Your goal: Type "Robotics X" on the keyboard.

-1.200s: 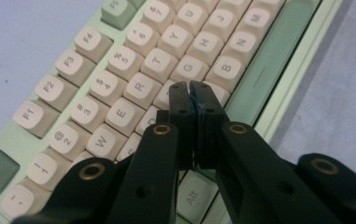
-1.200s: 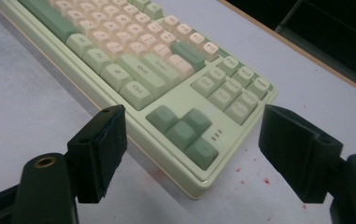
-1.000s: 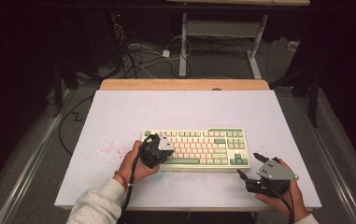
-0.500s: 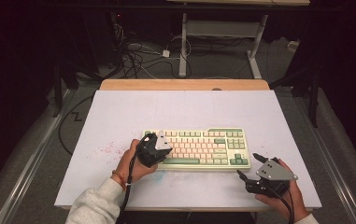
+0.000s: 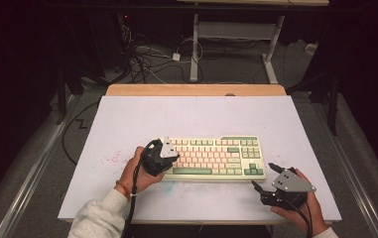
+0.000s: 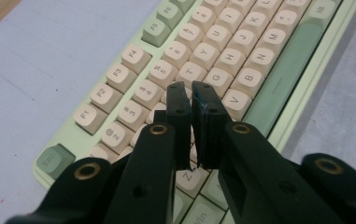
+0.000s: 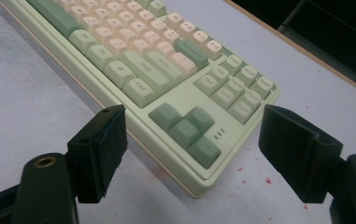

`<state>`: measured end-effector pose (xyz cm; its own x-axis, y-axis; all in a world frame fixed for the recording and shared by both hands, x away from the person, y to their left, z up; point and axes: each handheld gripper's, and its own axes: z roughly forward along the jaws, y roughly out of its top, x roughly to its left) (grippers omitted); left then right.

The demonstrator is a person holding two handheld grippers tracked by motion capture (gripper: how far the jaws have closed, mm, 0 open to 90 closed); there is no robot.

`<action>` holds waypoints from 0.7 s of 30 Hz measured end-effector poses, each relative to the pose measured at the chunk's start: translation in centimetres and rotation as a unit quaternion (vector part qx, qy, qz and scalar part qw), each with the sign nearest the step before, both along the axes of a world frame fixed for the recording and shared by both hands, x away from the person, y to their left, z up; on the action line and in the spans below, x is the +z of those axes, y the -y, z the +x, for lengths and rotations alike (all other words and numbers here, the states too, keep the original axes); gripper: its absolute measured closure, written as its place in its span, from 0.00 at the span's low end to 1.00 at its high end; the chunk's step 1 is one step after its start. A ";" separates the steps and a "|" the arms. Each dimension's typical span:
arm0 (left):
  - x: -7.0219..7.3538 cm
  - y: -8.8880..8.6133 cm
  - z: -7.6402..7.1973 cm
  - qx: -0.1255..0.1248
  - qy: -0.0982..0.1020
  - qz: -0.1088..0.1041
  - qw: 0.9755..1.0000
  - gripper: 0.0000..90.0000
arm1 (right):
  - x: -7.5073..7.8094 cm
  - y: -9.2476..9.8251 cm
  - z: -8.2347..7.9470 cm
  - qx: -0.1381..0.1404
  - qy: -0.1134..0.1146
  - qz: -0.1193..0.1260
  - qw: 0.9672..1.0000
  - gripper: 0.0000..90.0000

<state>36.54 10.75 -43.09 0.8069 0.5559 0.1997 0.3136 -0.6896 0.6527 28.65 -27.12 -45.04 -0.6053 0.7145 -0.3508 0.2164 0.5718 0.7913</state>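
tongs come first: the left tongs are held nearly closed, with only a thin slit between the two black tips and nothing gripped, and they are pointed down at the letter keys in the left half of the keyboard. whether a key is actually touched by the tips cannot be told. the right tongs are spread wide and hold nothing; they are kept just off the keyboard's near right corner, close to the arrow keys, resting by the front edge of the tabletop. the keyboard is laid flat near the front middle of the tabletop. judged from this, key pressing with the closed left tips appears to be under way; how many keys are done cannot be told.
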 end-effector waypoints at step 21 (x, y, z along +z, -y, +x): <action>-0.8 -0.8 0.9 0.012 -0.019 0.004 1.000 0.92 | -0.1 -0.1 0.1 0.000 -0.005 -0.003 1.000 0.27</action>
